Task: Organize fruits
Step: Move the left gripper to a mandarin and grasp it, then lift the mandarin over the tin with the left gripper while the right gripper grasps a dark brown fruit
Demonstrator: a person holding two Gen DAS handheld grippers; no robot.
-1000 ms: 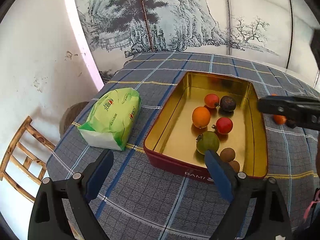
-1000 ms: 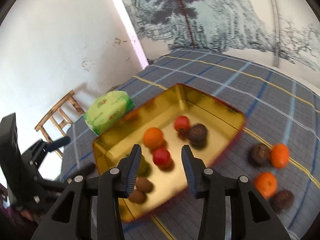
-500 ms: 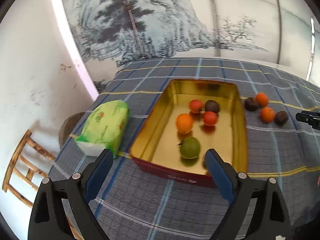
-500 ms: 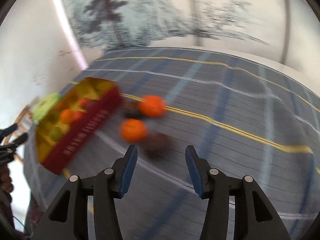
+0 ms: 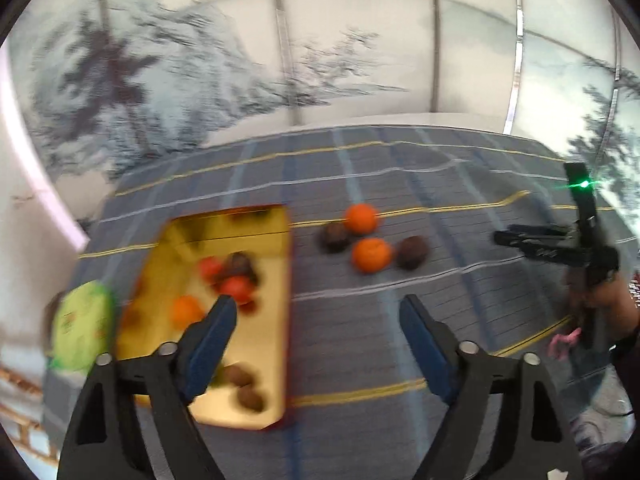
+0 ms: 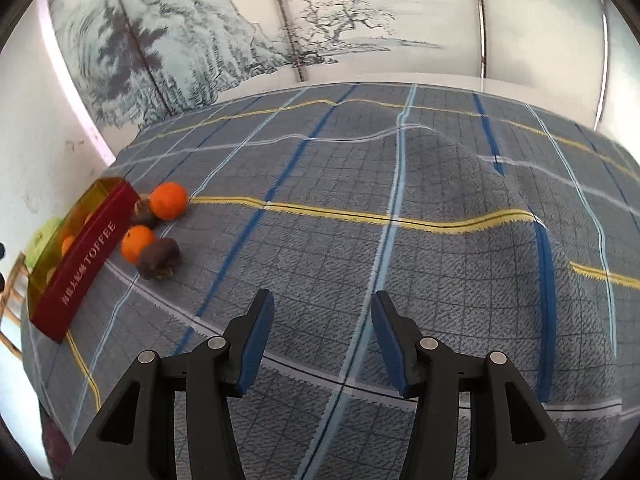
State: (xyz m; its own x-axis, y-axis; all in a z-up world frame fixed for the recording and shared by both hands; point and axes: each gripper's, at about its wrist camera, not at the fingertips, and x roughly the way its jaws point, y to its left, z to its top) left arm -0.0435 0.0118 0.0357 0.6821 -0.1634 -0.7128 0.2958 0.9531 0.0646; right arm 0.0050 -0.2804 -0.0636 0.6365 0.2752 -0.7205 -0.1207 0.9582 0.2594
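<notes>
One gold tin [image 5: 280, 300], one green packet [image 5: 80, 324] — on the cloth, two oranges [image 5: 371, 255], two dark fruits [image 5: 412, 251].

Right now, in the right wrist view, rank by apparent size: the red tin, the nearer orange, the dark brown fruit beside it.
1. red tin, clearly largest.
2. nearer orange and dark brown fruit: about alike, with the fruit partly covering the orange, so unranked.

A glossy gold metal tin [image 5: 248, 320], its red side [image 6: 80, 272] smooth, sits on a coarse woven checked cloth [image 6: 400, 260]; oranges [image 6: 169, 201] look dimpled and matt, grippers [image 6: 318, 332] matt black plastic with blue pads [image 6: 256, 344]
</notes>
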